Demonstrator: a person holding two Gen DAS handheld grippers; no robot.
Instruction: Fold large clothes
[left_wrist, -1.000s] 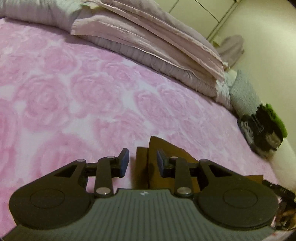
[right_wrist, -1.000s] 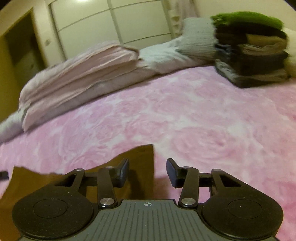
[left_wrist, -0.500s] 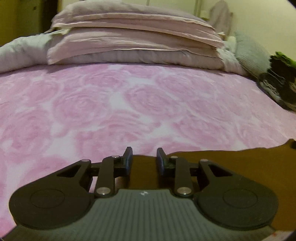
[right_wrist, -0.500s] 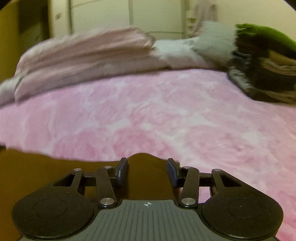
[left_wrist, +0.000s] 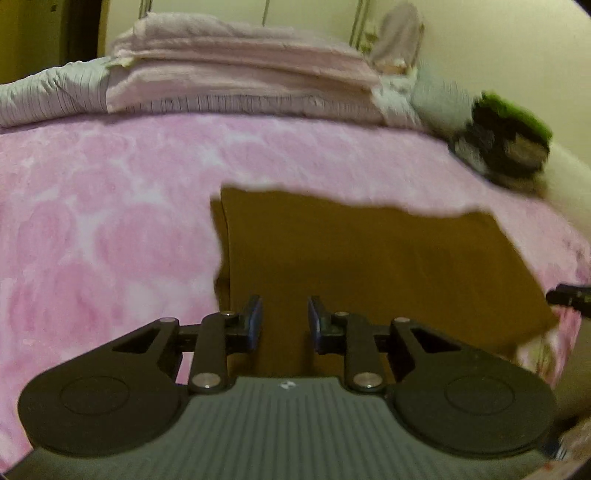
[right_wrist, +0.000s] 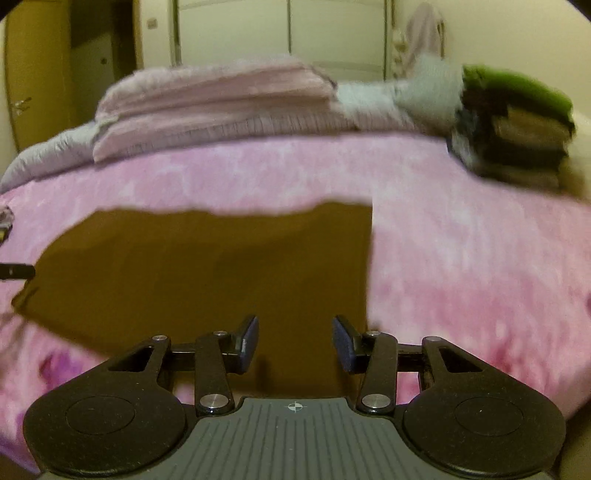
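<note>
A brown garment (left_wrist: 369, 258) lies flat on the pink rose-patterned bedcover (left_wrist: 92, 221) as a folded rectangle with a wavy far edge. My left gripper (left_wrist: 284, 319) is open over the garment's near left part, with nothing pinched between its blue pads. In the right wrist view the same brown garment (right_wrist: 203, 266) spreads to the left. My right gripper (right_wrist: 295, 339) is open over its near right corner, jaws wider apart than the left's. A dark tip of the other gripper shows at each view's edge.
A stack of folded clothes (right_wrist: 517, 140) with a green piece on top sits at the far right of the bed. Folded pink bedding (right_wrist: 221, 103) and a grey knit cushion (right_wrist: 428, 85) line the far side. Wardrobe doors (right_wrist: 332, 29) stand behind.
Both cameras have drawn back and risen, so the whole brown garment now shows, laid flat. The gaps between the fingers look unchanged.
</note>
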